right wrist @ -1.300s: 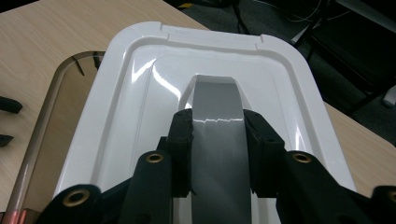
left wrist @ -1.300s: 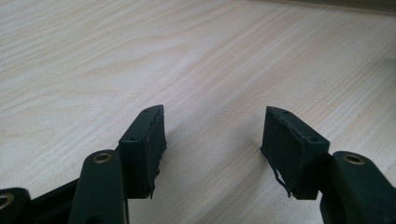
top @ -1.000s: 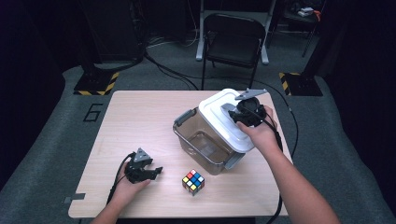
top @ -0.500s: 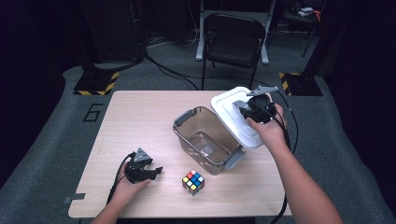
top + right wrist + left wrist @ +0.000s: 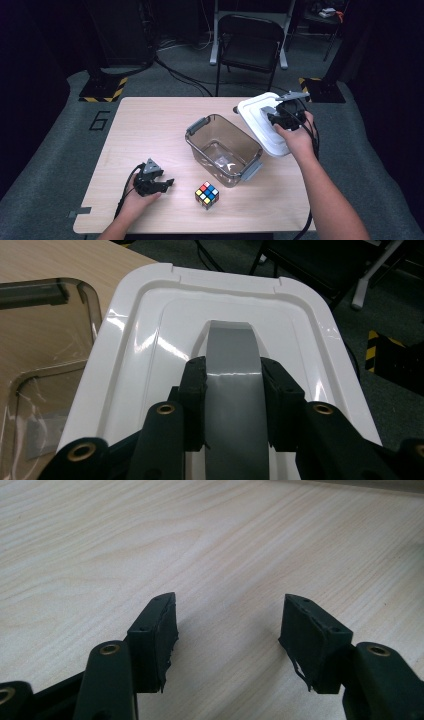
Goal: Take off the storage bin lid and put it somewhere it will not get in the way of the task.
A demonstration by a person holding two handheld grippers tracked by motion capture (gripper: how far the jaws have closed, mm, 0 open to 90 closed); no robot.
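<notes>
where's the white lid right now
In the high view the white lid is at the table's far right, beside the clear bin and overhanging the table edge, held by its grey handle in the right gripper.

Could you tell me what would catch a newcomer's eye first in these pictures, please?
The white lid, gripped by its grey handle in the right tool, hangs over the table's right edge. Beside it stands the open clear bin, with a colourful puzzle cube near the front.
</notes>
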